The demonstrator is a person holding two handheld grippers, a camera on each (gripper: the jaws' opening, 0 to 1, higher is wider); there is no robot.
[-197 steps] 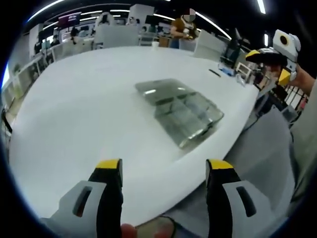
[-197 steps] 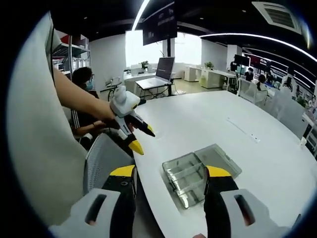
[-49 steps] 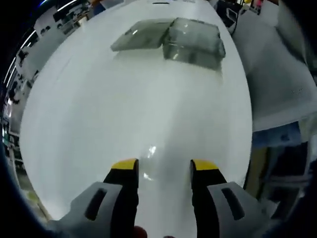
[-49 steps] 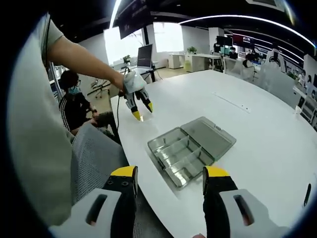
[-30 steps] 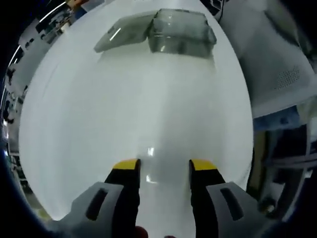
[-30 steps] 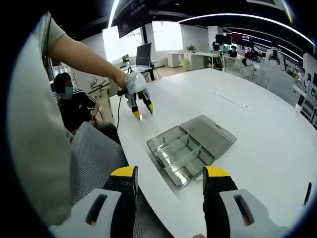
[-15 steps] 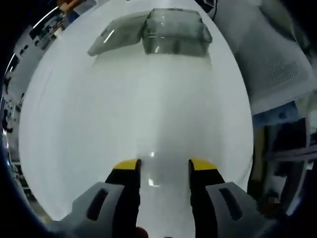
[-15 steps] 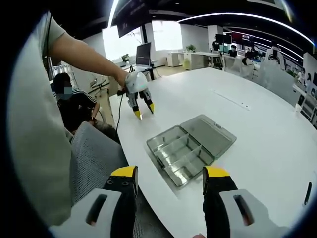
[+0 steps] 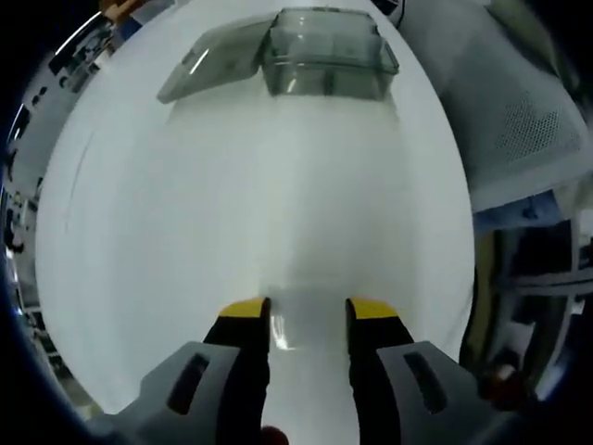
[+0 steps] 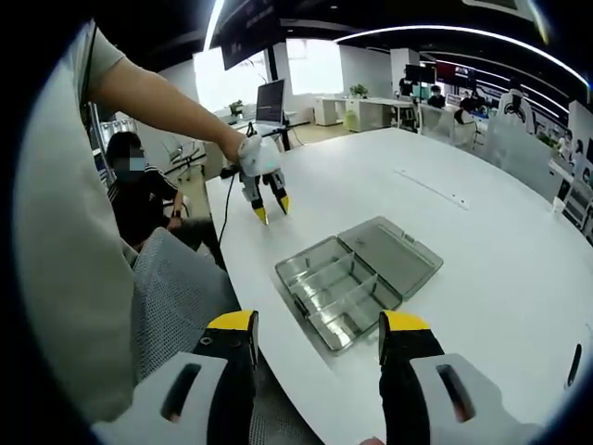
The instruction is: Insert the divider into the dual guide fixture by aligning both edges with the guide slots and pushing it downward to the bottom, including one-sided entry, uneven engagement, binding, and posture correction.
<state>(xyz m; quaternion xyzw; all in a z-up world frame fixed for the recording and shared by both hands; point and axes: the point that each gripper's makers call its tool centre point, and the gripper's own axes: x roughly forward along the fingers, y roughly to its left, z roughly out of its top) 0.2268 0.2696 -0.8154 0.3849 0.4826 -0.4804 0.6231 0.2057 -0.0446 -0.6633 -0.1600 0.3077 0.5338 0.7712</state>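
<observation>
A clear plastic box (image 9: pixel 324 63) with guide slots stands open at the far end of the white table (image 9: pixel 185 204), its lid (image 9: pixel 213 57) laid flat beside it. My left gripper (image 9: pixel 308 309) points down at the table, open, its yellow tips on either side of a faint clear divider (image 9: pixel 310 289) with a glint on it. Whether the tips touch it I cannot tell. In the right gripper view the box (image 10: pixel 357 276) shows several compartments, and the left gripper (image 10: pixel 271 209) stands tip-down beyond it. My right gripper (image 10: pixel 317 324) hovers open over the near table edge, holding nothing.
A grey mesh chair (image 10: pixel 176 297) stands at the table's edge, also the chair (image 9: pixel 523 111) on the right. A person (image 10: pixel 139 181) sits behind it. A laptop (image 10: pixel 271 104) is at the far end, and a black pen (image 10: pixel 576 363) lies at the right.
The left gripper's jaws have narrowed step by step around the clear piece, and its camera has dropped closer to the table. The right gripper has stayed put.
</observation>
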